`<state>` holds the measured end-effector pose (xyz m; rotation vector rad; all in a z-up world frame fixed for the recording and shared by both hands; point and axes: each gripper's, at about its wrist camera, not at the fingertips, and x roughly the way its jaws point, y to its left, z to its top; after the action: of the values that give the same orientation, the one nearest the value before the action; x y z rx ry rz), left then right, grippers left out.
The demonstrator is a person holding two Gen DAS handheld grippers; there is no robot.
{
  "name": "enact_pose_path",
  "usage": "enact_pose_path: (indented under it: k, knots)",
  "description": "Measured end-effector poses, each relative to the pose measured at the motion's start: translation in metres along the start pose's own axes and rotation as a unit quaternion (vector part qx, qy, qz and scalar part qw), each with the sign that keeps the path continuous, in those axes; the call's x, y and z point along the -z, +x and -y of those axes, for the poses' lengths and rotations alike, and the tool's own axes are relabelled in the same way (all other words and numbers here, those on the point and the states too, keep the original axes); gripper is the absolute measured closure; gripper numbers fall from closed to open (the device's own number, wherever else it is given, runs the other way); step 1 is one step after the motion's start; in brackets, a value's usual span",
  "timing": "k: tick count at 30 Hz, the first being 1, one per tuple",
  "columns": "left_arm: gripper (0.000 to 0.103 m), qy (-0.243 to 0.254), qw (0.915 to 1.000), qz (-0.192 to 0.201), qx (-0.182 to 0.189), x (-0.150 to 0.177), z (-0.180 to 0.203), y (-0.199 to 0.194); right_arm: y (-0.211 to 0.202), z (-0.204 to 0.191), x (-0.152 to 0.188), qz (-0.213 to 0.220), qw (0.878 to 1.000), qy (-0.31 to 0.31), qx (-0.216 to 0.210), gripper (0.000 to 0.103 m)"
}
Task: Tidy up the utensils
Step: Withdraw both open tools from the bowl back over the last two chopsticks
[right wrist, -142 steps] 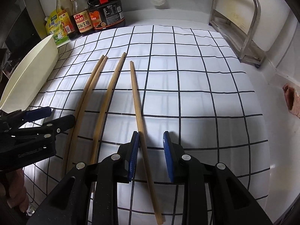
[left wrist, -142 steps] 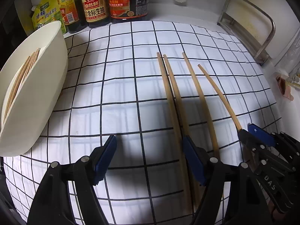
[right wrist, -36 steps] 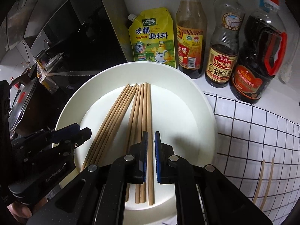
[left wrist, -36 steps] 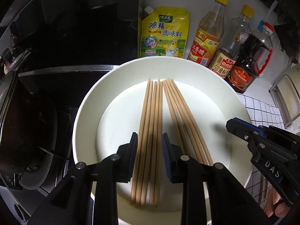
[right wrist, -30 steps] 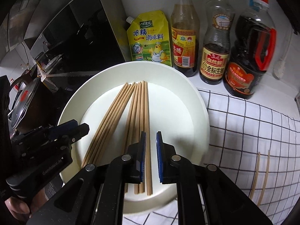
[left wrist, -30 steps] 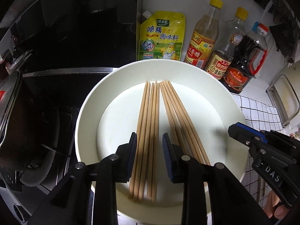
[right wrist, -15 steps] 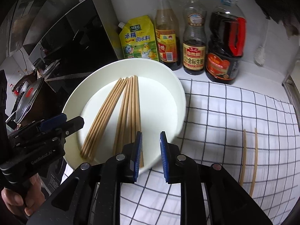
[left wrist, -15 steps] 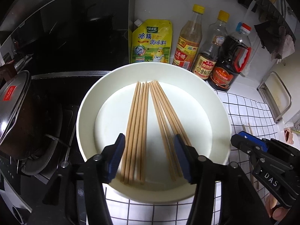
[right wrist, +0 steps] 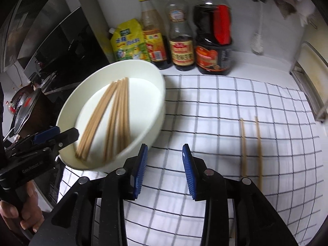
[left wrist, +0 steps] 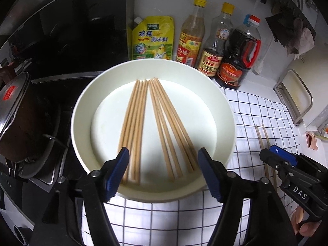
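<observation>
Left gripper (left wrist: 163, 163) had spread its jaws wide over the white bowl (left wrist: 225, 110), empty; both chopsticks just dropped joined the bundle (left wrist: 151, 127). Right gripper (right wrist: 165, 171) opened, swung right toward two chopsticks (right wrist: 251, 143) left on the checked cloth (right wrist: 205, 110).

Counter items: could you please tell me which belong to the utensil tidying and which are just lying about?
Job:
chopsticks in bowl
bowl
loose chopsticks
left tongs
right tongs

Lying about:
sauce bottles
yellow pouch
pot
checked cloth
rack
</observation>
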<state>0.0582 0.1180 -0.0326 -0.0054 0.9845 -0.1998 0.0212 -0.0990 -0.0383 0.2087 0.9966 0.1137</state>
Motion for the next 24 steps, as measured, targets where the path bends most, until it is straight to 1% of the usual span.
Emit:
enact_pose_path:
  k: [4,11,16,24]
  knots:
    - [0.031,0.006,0.9999,-0.003,0.008,0.007,0.016,0.000,-0.005,0.024,0.015,-0.007,1.000,0.013,0.019,0.066]
    - [0.031,0.023,0.9995,-0.002,0.023,0.016,0.048,-0.002,-0.008,0.066,0.037,-0.017,0.998,0.029,0.052,0.066]
    - [0.027,0.038,0.9988,0.002,0.032,0.022,0.075,-0.005,-0.006,0.097,0.049,-0.029,0.996,0.047,0.067,0.066]
    - [0.026,0.054,0.9977,-0.004,0.041,0.031,0.112,0.000,0.006,0.127,0.065,-0.043,0.994,0.046,0.092,0.066]
